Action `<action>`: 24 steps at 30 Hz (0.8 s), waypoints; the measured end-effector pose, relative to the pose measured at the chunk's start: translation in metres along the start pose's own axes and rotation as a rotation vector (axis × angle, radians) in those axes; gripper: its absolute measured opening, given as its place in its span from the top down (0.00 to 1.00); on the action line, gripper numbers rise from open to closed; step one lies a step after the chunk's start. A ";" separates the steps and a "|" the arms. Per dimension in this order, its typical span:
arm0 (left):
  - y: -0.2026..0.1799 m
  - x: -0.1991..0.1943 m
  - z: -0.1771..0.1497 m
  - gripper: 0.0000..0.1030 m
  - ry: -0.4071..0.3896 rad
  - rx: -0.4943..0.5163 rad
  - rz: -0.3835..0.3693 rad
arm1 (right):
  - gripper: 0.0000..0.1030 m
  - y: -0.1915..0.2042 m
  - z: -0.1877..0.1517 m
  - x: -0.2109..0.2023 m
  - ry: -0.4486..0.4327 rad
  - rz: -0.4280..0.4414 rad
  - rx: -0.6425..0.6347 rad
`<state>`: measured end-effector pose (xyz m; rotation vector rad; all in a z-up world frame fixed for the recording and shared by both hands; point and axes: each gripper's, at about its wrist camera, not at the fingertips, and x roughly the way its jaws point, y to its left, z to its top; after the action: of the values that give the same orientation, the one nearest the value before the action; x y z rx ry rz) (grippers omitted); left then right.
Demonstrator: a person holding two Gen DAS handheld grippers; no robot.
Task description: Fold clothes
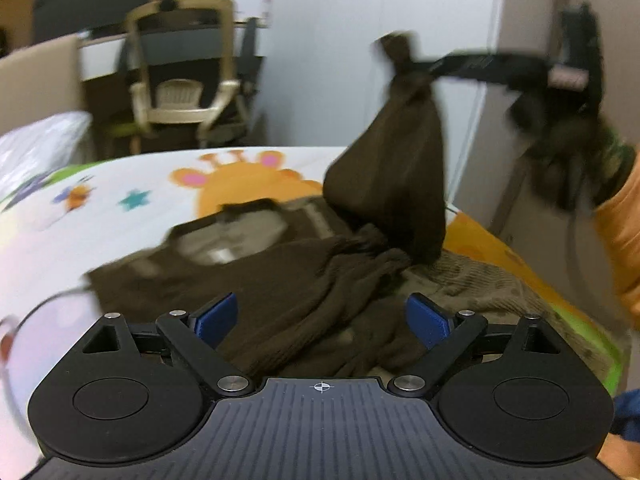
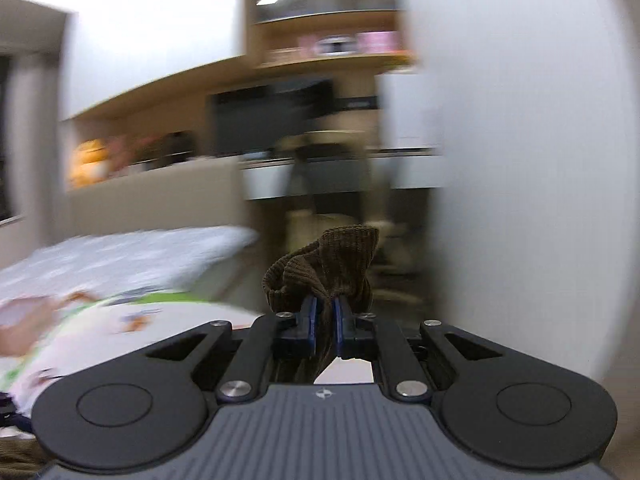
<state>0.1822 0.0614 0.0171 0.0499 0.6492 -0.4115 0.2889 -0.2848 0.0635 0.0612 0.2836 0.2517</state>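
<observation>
Left wrist view: left gripper [image 1: 322, 318] hangs released, blue pads wide apart, over a dark brown knit sweater [image 1: 256, 280] lying rumpled on a bed sheet [image 1: 120, 200] with a cartoon giraffe print. Garment sits toward the sheet's right edge, part of its bulk heaped on a paler ribbed piece [image 1: 480, 280] whose identity I cannot tell. Nothing between the left pads. At upper right the right gripper [image 1: 412, 70] lifts one sleeve end of the sweater clear of the sheet; fabric drapes down from it in a cone. An orange sleeve [image 1: 620, 240] shows at the right border. Picture blurred.

Right wrist view: right gripper [image 2: 325, 312] clenched on the sweater's ribbed cuff [image 2: 332, 264], which bunches up above the pads. Background smeared; bed sheet [image 2: 100, 320] at lower left.

Judgement: step in hand is laying the sleeve across the body. Best to carry the cuff low and taut toward the sheet's middle, while the free left gripper pins the shoulder so the body does not drag. Risk: cuff slipping from a shallow pinch.
</observation>
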 end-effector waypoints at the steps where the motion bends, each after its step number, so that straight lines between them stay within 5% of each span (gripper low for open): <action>1: -0.006 0.013 0.003 0.08 0.009 0.035 0.000 | 0.92 -0.016 -0.006 -0.003 0.013 -0.036 0.018; 5: -0.023 0.056 0.010 0.09 0.058 0.144 0.029 | 0.92 -0.053 -0.040 -0.009 0.102 -0.099 0.065; 9: -0.029 0.085 0.010 0.12 0.087 0.191 0.051 | 0.92 -0.049 -0.058 -0.002 0.140 -0.081 0.081; 10: -0.030 0.092 0.010 0.23 0.095 0.201 0.055 | 0.92 -0.044 -0.059 0.000 0.141 -0.070 0.073; 11: -0.029 0.096 0.009 0.51 0.104 0.209 0.047 | 0.92 -0.037 -0.058 0.003 0.140 -0.058 0.061; 12: -0.028 0.099 0.008 0.65 0.113 0.213 0.039 | 0.92 -0.030 -0.057 0.004 0.137 -0.047 0.038; 15: -0.014 0.089 0.007 0.84 0.107 0.177 0.027 | 0.91 -0.005 -0.055 0.005 0.138 -0.014 -0.051; 20: 0.060 0.012 0.016 0.85 -0.050 0.009 0.259 | 0.91 0.027 -0.057 0.019 0.188 -0.001 -0.153; 24: 0.142 -0.053 -0.007 0.85 -0.070 -0.138 0.530 | 0.91 0.040 -0.068 0.039 0.249 -0.040 -0.197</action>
<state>0.1950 0.2122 0.0311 0.0738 0.5684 0.1420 0.2964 -0.2346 -0.0087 -0.1713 0.5055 0.2470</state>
